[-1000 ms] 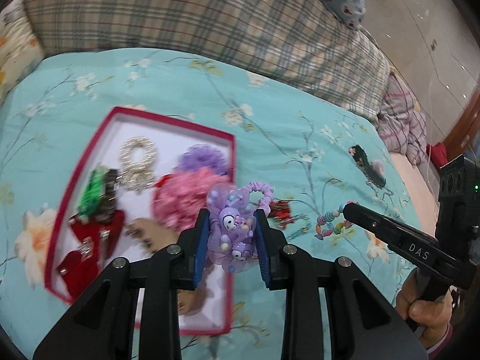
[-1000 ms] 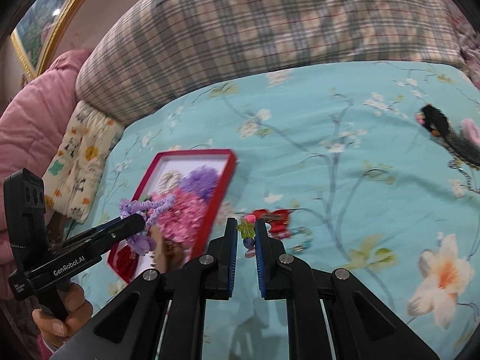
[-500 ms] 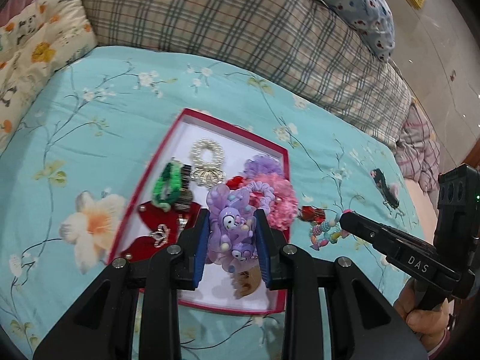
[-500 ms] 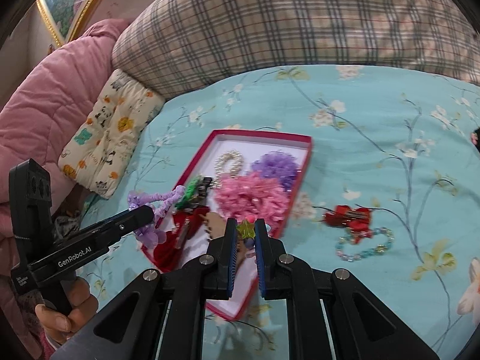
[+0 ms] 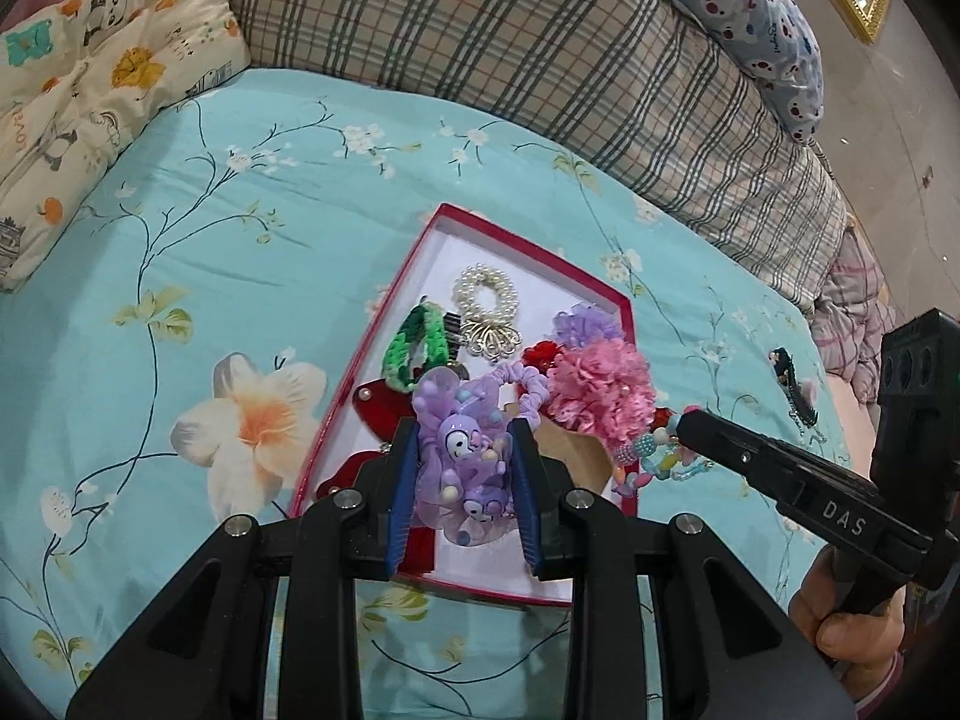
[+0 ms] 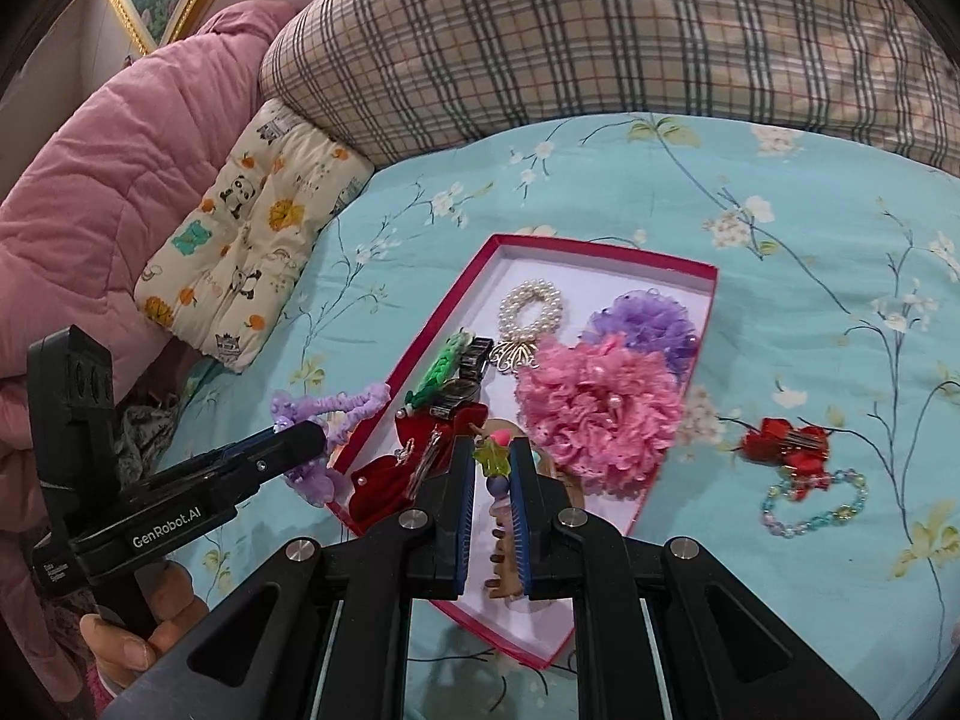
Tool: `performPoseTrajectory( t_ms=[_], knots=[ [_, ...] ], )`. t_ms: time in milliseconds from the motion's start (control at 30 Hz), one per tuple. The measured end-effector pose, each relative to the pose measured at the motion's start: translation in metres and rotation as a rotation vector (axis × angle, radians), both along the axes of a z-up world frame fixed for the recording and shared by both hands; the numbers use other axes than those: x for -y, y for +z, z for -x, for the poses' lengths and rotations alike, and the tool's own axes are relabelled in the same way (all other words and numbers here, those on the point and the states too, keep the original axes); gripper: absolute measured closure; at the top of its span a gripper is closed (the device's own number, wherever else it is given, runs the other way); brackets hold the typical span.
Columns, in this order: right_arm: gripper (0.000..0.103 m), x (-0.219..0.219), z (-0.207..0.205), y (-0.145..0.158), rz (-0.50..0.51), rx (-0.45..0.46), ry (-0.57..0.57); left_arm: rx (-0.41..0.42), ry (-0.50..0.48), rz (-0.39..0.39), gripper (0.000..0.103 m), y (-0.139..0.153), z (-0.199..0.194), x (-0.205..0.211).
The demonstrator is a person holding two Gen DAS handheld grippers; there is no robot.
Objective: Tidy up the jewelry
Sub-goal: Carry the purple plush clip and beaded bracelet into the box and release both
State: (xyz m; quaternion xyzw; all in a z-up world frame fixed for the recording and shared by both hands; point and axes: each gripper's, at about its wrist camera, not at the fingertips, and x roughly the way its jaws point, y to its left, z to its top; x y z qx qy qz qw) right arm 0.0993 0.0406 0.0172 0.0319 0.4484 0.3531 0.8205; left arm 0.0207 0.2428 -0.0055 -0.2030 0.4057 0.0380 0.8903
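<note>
A red-rimmed box (image 5: 354, 384) (image 6: 606, 257) lies on the teal floral bedspread. It holds a pearl ring (image 5: 485, 291), a green scrunchie (image 5: 414, 348), pink (image 6: 597, 408) and purple (image 6: 651, 324) flower scrunchies, red bows and a tan claw clip. My left gripper (image 5: 462, 474) is shut on a purple cartoon hair tie (image 5: 465, 450) over the box's near end. My right gripper (image 6: 493, 480) is shut on a bead bracelet with a green star (image 6: 493, 461), also over the box; it shows in the left wrist view (image 5: 660, 459).
A red hair clip (image 6: 786, 441) and a pale bead bracelet (image 6: 813, 501) lie on the bedspread right of the box. A dark ornament (image 5: 792, 375) lies further right. A plaid cushion (image 5: 480, 36), a panda pillow (image 6: 252, 228) and a pink quilt (image 6: 90, 192) border the bed.
Both grippers have moved left from the loose items to over the box, each still holding its piece. The box now sits central in both views.
</note>
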Motion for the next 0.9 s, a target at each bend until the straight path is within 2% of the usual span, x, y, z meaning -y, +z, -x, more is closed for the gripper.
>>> performPoseTrajectory(
  t_ms=[367, 600, 900],
  knots=[
    [0.092, -0.008, -0.047, -0.014, 0.025, 0.008, -0.057, -0.053, -0.002, -0.003, 0.076, -0.026, -0.019, -0.007],
    [0.092, -0.008, -0.077, -0.048, 0.062, -0.046, -0.084, -0.093, 0.004, -0.002, 0.076, -0.047, -0.03, -0.015],
    [0.092, 0.003, -0.064, -0.067, 0.053, -0.102, -0.067, -0.113, 0.001, -0.004, 0.076, -0.057, -0.025, -0.016]
  ],
)
